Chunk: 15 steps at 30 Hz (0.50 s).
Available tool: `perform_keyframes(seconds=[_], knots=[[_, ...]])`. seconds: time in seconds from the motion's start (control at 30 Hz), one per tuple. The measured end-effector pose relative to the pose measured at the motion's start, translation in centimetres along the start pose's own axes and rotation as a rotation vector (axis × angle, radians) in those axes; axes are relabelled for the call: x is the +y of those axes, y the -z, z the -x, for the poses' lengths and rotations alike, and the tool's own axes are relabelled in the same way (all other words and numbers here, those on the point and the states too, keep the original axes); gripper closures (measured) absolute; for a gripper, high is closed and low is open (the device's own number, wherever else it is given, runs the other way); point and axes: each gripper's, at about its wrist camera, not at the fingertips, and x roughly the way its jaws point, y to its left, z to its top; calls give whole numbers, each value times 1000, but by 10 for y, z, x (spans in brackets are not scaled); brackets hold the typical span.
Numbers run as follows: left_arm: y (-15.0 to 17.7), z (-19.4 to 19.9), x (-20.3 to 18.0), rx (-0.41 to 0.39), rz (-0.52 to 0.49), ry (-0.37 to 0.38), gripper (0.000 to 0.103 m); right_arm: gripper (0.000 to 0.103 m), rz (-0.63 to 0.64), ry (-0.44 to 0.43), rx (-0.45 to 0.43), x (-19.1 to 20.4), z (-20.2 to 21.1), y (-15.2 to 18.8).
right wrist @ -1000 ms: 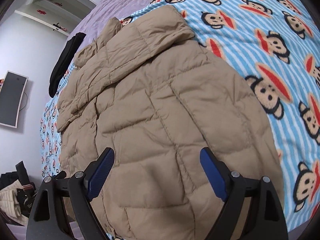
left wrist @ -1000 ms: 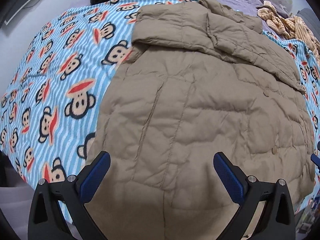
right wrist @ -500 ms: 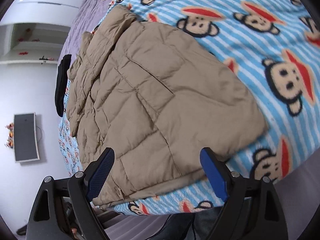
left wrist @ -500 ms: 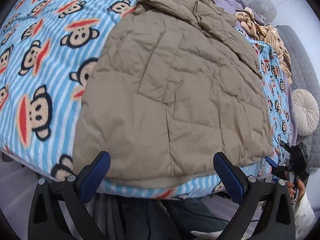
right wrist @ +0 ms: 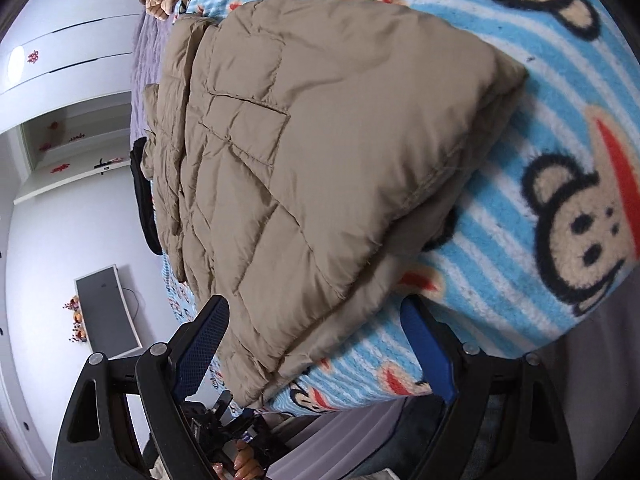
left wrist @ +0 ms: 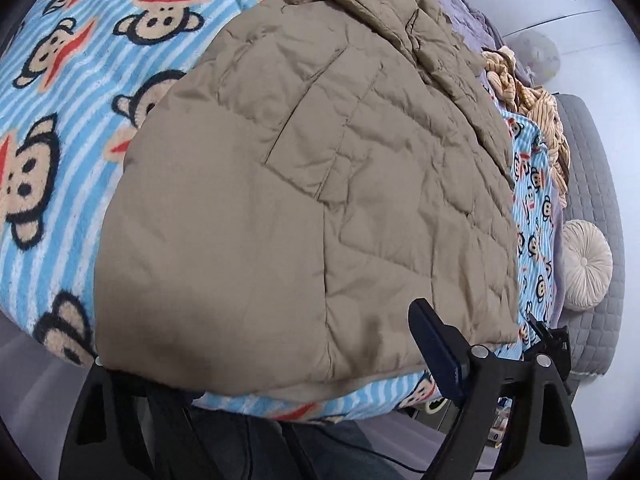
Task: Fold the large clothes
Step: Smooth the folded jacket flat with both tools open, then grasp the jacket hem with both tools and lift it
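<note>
Tan puffer coat (left wrist: 304, 184) spread on monkey blanket (left wrist: 72, 92). Left gripper (left wrist: 280, 364) closing around its hem (not yet pinching). Right gripper (right wrist: 316, 344) wide apart, straddling its corner.

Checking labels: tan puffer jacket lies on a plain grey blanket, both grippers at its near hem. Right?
Not plain grey. Both wrist views show the tan puffer jacket on a blue-striped monkey-print blanket. Left gripper, jaws closing, and right gripper are at its near hem.
</note>
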Motion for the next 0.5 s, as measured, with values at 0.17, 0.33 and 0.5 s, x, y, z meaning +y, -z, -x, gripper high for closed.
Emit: perform_keyframes(seconds=[0.17, 0.33, 0.5], knots=[[-17, -8, 4, -4, 24, -61, 84, 14, -96, -78, -17, -5, -16, -8], [-29, 16, -11, -81, -53, -70, 88, 92, -208, -60, -21, -19, -20, -10], [-58, 52, -51, -175, -138, -56, 88, 95, -47, -86, -42, 29, -12, -21]])
